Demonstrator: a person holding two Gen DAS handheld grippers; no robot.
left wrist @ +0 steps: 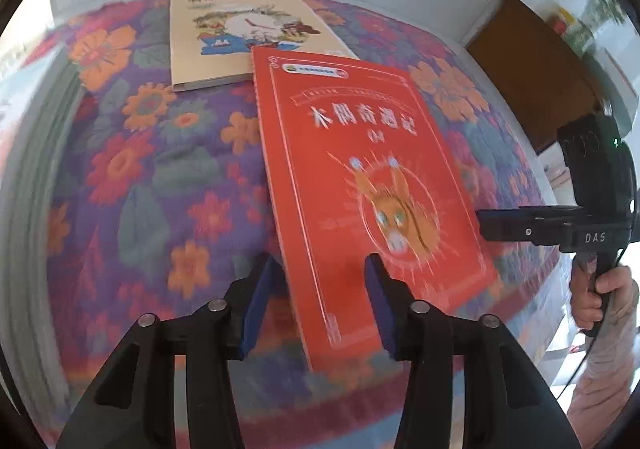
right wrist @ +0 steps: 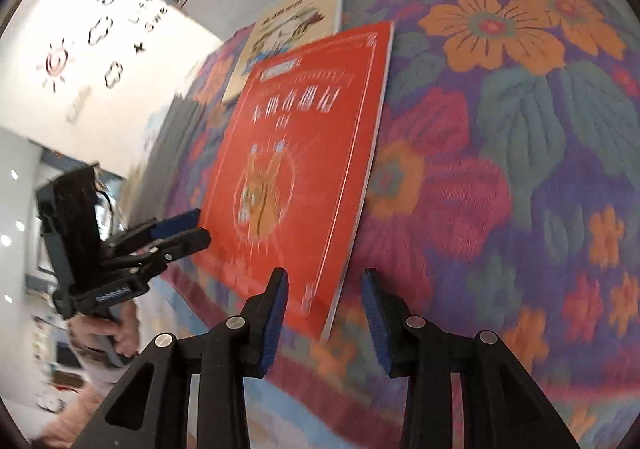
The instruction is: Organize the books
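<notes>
Both grippers part-open at the red book, neither pressing on it.

We note the left gripper straddling the red book's spine-side edge, and the right gripper straddling its other edge. It lies on the floral cloth, overlapping the beige picture book.

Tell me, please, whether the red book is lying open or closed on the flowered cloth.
Closed: the red book lies flat on the flowered cloth with its front cover up and no inside pages showing.
</notes>
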